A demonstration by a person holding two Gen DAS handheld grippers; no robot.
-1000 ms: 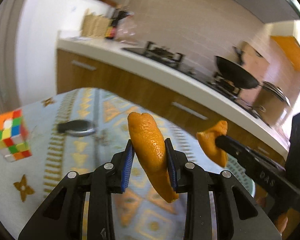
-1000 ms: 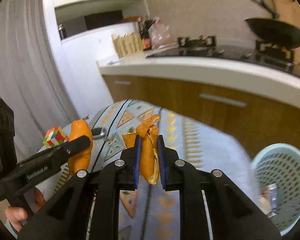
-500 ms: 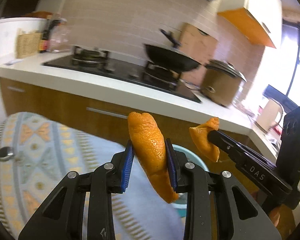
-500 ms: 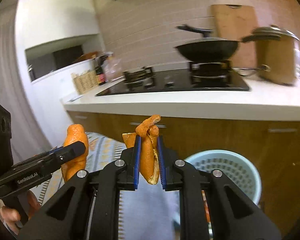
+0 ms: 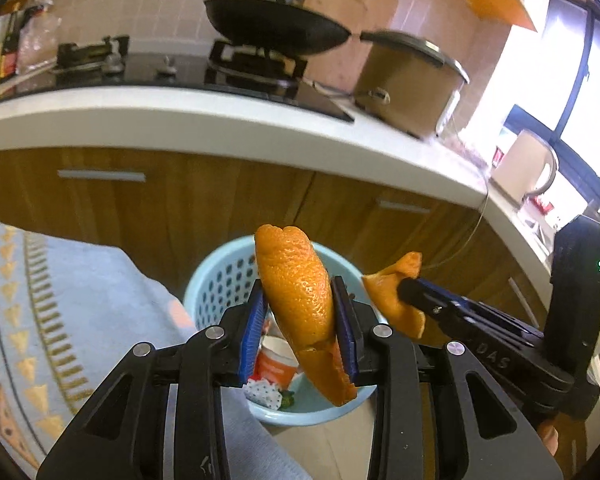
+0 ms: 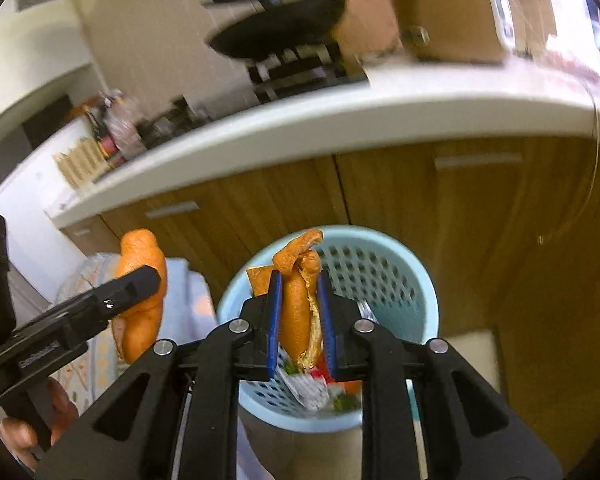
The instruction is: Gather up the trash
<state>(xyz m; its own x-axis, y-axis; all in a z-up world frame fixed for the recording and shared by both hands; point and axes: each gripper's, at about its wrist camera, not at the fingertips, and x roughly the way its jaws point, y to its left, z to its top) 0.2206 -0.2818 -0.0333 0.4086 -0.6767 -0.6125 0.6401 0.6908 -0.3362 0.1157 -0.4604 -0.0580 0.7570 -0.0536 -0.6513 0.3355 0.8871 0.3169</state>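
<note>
A large piece of orange peel (image 5: 296, 280) stands between the blue pads of my left gripper (image 5: 300, 304), whose jaws are opening while the pads still touch it. A smaller folded orange peel (image 6: 296, 308) sits between the pads of my right gripper (image 6: 298, 280), and those jaws are opening too. Both peels hang over the light blue perforated trash basket (image 5: 216, 280), which in the right wrist view is the basket (image 6: 384, 276) right under the fingers. The right gripper (image 5: 404, 290) shows at the right of the left wrist view, and the left gripper (image 6: 150, 278) at the left of the right wrist view.
The basket holds a paper cup (image 5: 276, 364) and wrappers (image 6: 308, 390). The table with its patterned cloth (image 5: 72, 300) ends just left of the basket. Wooden cabinets (image 5: 180, 200) under a white counter (image 5: 220, 124) stand behind it, with a wok (image 5: 272, 24) and a pot (image 5: 408, 80).
Both grippers swung to the right, away from the table, carrying their peels. The basket has come from the edge of view to directly under both peels.
</note>
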